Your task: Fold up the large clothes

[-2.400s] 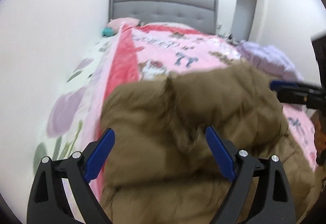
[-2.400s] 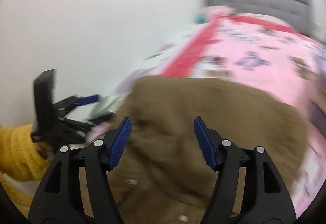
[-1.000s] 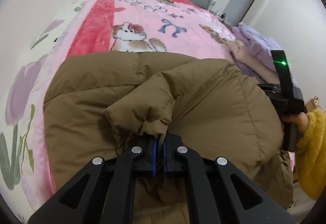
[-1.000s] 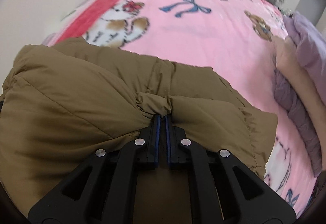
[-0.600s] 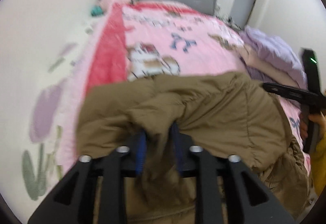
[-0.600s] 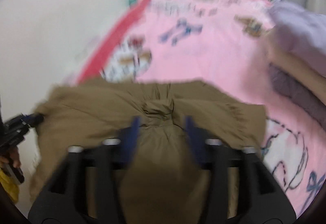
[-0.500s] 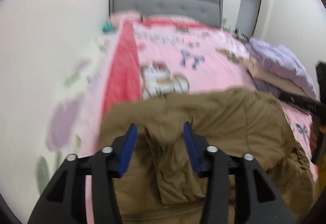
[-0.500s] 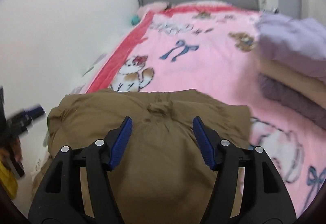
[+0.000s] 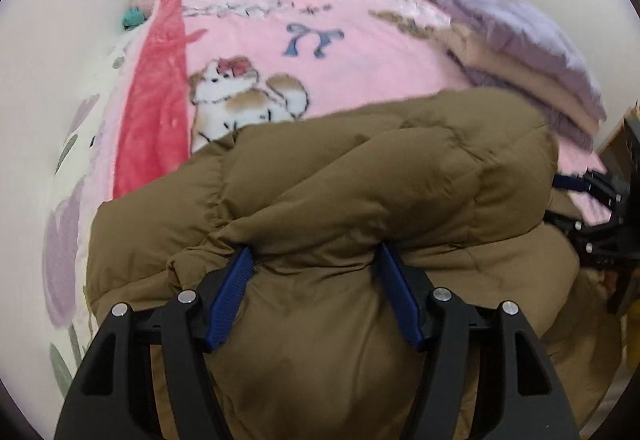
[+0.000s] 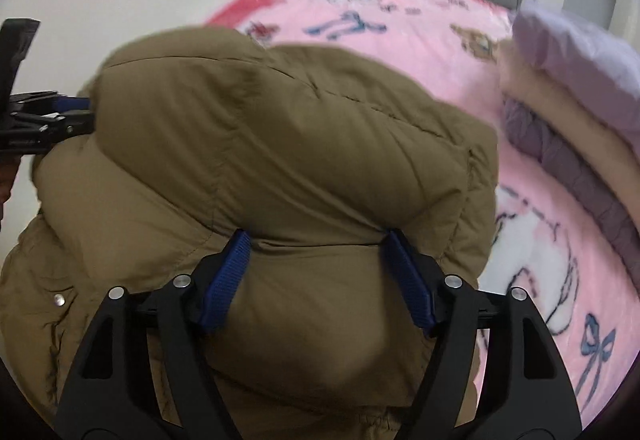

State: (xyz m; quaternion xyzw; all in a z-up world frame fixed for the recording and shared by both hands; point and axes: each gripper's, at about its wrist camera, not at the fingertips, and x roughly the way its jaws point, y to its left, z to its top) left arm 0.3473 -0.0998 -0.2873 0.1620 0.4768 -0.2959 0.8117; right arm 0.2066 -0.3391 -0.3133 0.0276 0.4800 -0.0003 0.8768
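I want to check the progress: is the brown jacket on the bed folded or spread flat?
Folded. The brown jacket lies doubled over itself, a thick upper layer bulging over a lower one, on the pink blanket.

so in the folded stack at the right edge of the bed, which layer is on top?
The pale lilac one. It lies uppermost; under it comes a cream layer, and the darker purple ribbed one is lowest, on the pink blanket.

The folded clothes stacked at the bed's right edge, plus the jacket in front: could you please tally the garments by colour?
Brown puffer jacket: 1
Lilac garment: 1
Beige garment: 1
Dark purple garment: 1
Total: 4
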